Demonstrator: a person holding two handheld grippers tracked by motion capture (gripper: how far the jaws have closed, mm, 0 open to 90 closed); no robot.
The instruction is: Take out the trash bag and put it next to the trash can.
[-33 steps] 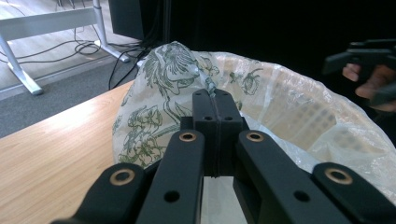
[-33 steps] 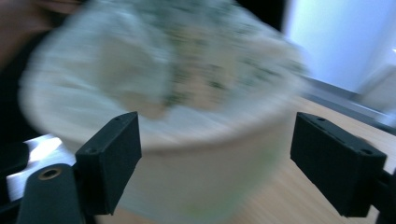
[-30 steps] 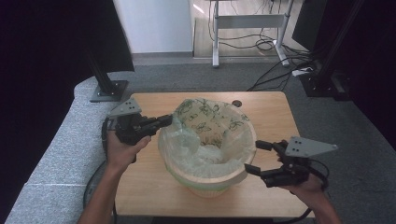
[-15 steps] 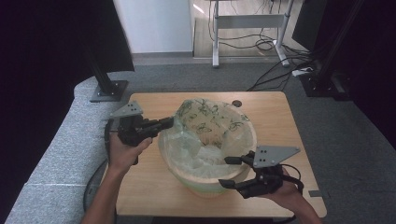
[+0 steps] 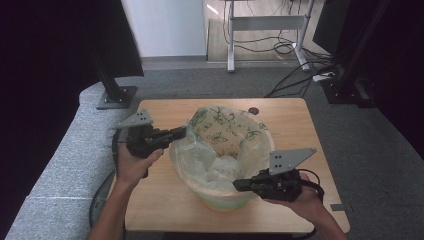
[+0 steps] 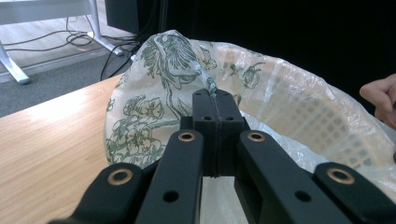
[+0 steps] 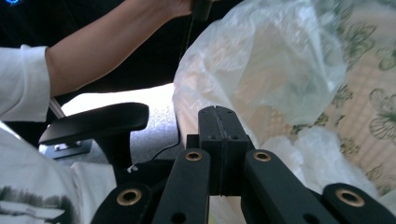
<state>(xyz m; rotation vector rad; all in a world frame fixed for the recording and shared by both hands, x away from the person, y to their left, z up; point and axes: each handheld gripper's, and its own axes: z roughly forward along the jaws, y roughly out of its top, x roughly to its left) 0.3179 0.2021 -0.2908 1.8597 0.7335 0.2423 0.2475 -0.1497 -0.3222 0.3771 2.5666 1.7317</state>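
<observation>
High view: the basket (image 5: 220,197) with its plastic liner (image 5: 220,130) stands mid-tabletop (image 5: 295,120). Left claw (image 5: 181,132) is clamped on the liner's left rim; right claw (image 5: 239,185), just closing, pinches the near rim. Bare wood rings the basket.

A wooden table (image 5: 295,125) carries a bag-lined basket (image 5: 220,197) and a small dark disc (image 5: 254,110)
</observation>
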